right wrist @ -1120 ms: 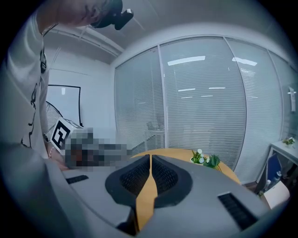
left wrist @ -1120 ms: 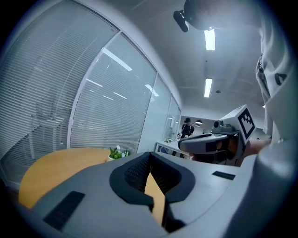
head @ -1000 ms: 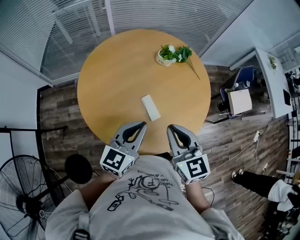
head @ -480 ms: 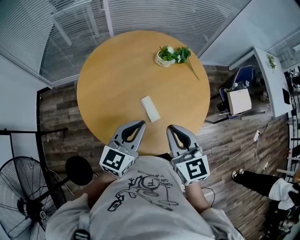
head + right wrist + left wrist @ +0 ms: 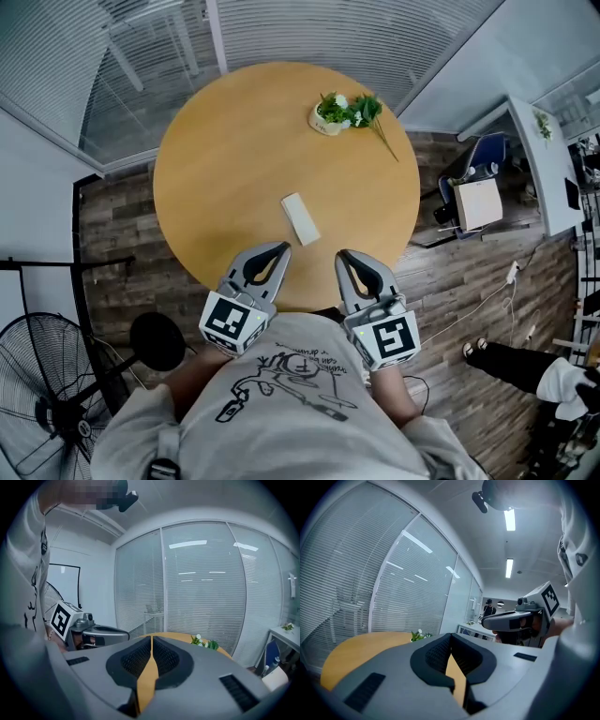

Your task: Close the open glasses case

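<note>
White, slim glasses case lies on the round wooden table just ahead, between my left gripper and right gripper, nearer the left, its long axis slanting far-left to near-right, both pairs of fingers pressed together and empty.

Round wooden table just ahead of left gripper and right gripper. Small flowering plant at its far edge, ahead-right of the right gripper. Standing fan behind and left of the left gripper.
</note>
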Demonstrator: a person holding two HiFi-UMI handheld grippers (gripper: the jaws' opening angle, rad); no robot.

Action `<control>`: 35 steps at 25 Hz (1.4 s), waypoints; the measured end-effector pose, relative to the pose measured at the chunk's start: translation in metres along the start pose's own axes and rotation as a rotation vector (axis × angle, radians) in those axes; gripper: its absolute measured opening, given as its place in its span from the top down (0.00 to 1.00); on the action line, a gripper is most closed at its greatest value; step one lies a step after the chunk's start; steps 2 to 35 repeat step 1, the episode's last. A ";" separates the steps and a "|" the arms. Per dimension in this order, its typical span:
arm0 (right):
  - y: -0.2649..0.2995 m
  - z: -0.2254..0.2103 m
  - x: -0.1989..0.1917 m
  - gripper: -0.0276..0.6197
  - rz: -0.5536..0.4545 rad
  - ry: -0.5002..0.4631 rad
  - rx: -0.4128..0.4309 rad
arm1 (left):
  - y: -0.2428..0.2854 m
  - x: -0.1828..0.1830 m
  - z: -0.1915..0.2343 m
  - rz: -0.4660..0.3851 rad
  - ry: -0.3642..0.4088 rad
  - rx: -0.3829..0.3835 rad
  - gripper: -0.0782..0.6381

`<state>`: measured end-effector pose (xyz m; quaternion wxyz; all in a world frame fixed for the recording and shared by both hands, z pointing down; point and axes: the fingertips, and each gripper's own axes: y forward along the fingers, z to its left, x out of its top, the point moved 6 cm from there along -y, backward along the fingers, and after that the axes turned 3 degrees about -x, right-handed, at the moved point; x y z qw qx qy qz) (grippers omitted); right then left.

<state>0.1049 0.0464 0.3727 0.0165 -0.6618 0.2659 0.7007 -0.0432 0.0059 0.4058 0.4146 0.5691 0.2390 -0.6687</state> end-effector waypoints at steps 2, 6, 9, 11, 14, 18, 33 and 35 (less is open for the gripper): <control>0.000 0.000 0.000 0.93 0.002 -0.001 -0.003 | 0.000 -0.001 0.001 0.000 0.000 -0.001 0.87; 0.000 0.000 0.000 0.93 0.002 -0.001 -0.003 | 0.000 -0.001 0.001 0.000 0.000 -0.001 0.87; 0.000 0.000 0.000 0.93 0.002 -0.001 -0.003 | 0.000 -0.001 0.001 0.000 0.000 -0.001 0.87; 0.000 0.000 0.000 0.93 0.002 -0.001 -0.003 | 0.000 -0.001 0.001 0.000 0.000 -0.001 0.87; 0.000 0.000 0.000 0.93 0.002 -0.001 -0.003 | 0.000 -0.001 0.001 0.000 0.000 -0.001 0.87; 0.000 0.000 0.000 0.93 0.002 -0.001 -0.003 | 0.000 -0.001 0.001 0.000 0.000 -0.001 0.87; 0.000 0.000 0.000 0.93 0.002 -0.001 -0.003 | 0.000 -0.001 0.001 0.000 0.000 -0.001 0.87; 0.000 0.000 0.000 0.93 0.002 -0.001 -0.003 | 0.000 -0.001 0.001 0.000 0.000 -0.001 0.87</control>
